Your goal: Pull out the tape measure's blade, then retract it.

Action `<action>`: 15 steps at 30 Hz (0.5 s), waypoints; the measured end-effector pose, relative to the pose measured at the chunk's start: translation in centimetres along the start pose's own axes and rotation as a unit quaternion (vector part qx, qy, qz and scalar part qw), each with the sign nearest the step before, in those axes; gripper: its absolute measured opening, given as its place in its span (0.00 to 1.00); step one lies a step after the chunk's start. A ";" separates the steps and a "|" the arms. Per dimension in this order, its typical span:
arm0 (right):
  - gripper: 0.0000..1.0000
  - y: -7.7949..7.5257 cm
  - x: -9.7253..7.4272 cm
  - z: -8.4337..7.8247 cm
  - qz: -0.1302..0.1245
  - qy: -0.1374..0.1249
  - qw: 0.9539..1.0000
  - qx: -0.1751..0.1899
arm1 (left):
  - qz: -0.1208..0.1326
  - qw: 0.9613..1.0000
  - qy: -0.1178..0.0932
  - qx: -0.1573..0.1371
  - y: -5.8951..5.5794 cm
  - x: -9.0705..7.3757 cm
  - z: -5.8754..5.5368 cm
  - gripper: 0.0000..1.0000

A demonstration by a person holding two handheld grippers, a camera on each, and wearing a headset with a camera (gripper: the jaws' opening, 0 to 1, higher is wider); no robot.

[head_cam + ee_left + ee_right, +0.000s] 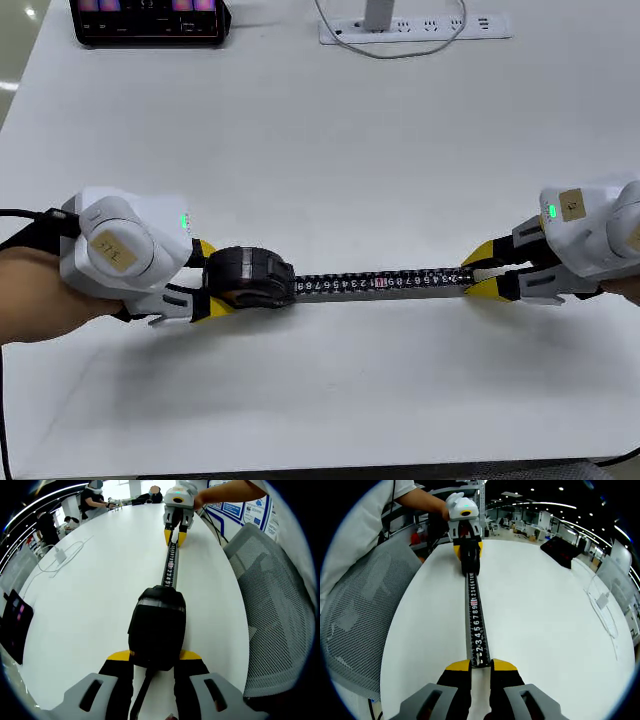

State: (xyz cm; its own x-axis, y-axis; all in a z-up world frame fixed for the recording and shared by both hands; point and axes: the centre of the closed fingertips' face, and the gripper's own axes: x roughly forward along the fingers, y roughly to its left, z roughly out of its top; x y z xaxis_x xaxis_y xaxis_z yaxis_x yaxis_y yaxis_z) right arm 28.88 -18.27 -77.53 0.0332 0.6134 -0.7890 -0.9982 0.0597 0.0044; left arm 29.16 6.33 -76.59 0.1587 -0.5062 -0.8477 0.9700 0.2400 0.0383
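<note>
A black tape measure case (250, 277) lies on the white table, held between the yellow-tipped jaws of my left gripper (208, 283). In the left gripper view the case (157, 627) sits in my left gripper (156, 656), which is shut on it. The black blade (385, 283) with white numbers stretches right from the case to my right gripper (483, 274). My right gripper (480, 666) is shut on the blade's end (479, 655). The blade (474, 615) runs straight to the case (469, 555) and the left gripper (464, 515). The right gripper (176, 530) appears far off in the left gripper view.
A dark tablet-like device (150, 20) lies at the table's far left, and a white power strip (415, 27) with a cable at the far middle. A grey mesh chair (272, 605) stands at the table's near edge. People sit at the far end of the room.
</note>
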 end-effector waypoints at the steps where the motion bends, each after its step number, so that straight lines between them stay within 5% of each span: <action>1: 0.09 0.0 -0.1 -0.1 0.000 0.000 1.000 0.000 | 0.000 1.000 0.000 0.000 0.0 0.0 0.0 0.25; 15: 0.09 0.2 -0.9 -1.4 0.003 0.016 1.000 0.003 | -0.001 1.000 0.001 0.001 -0.1 0.0 0.0 0.25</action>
State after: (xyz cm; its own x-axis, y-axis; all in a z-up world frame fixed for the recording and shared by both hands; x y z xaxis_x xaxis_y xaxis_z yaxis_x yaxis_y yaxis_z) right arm 28.59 -19.89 -77.65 0.0246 0.5889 -0.8079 -0.9981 0.0607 0.0138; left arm 29.09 6.29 -76.55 0.1565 -0.5051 -0.8488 0.9708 0.2368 0.0382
